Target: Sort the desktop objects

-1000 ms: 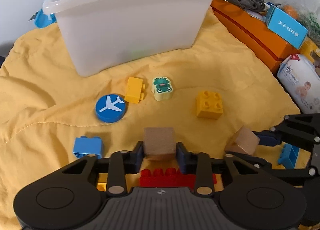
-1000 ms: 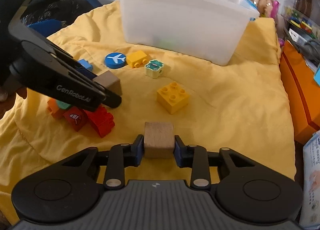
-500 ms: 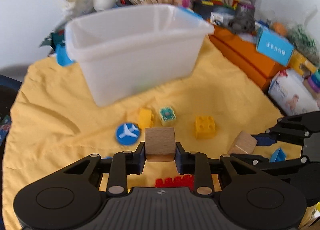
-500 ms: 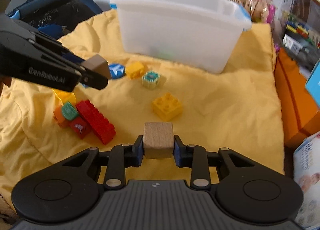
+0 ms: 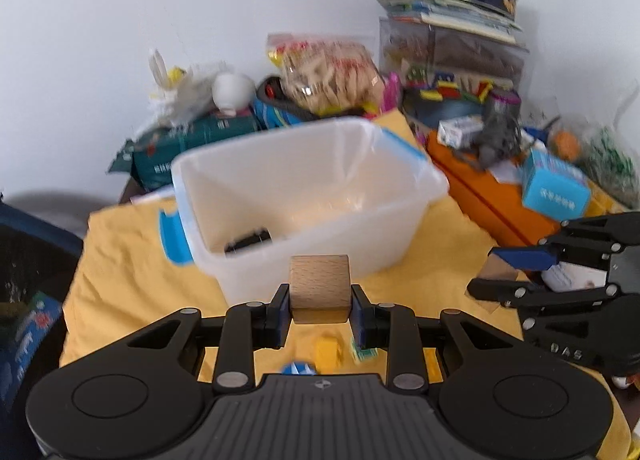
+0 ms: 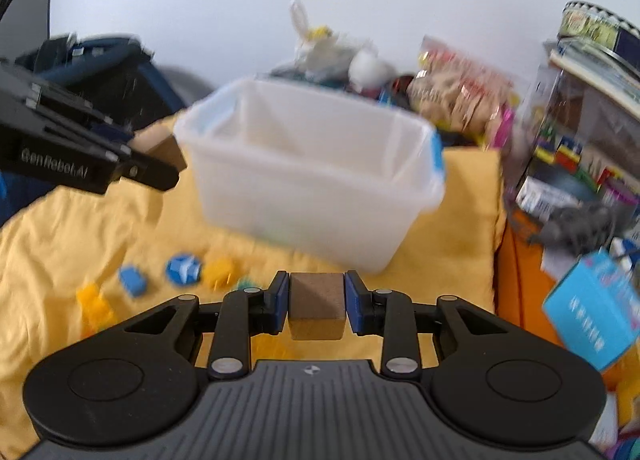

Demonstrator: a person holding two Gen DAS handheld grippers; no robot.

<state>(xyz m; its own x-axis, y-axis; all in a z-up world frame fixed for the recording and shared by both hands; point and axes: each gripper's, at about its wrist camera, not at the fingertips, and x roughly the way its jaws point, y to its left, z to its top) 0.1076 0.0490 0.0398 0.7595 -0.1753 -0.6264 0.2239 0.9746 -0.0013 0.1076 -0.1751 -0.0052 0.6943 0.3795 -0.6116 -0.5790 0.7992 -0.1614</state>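
I hold a wooden cube pinched between the jaws of my left gripper, the blue pads pressed flat on two opposite faces so the block sits square and cannot twist out. It hangs just short of the near wall of the white bin, a little below the rim as my camera sees it, which I judge to be the approach for dropping it inside. My right gripper pinches a second wooden cube the same way, also on the near side of the bin and to the right of my left one; carrying one block in each hand suits sorting like with like in a single trip. The bin stands open-topped on the yellow cloth with a dark object already lying on its floor. On the cloth in front of the bin lie the pieces not yet sorted: a blue airplane disc, a yellow brick just beside it and a blue brick. Behind the bin and to its right the clutter piles up, an orange box among it, so the bin's open top is the one clear target.
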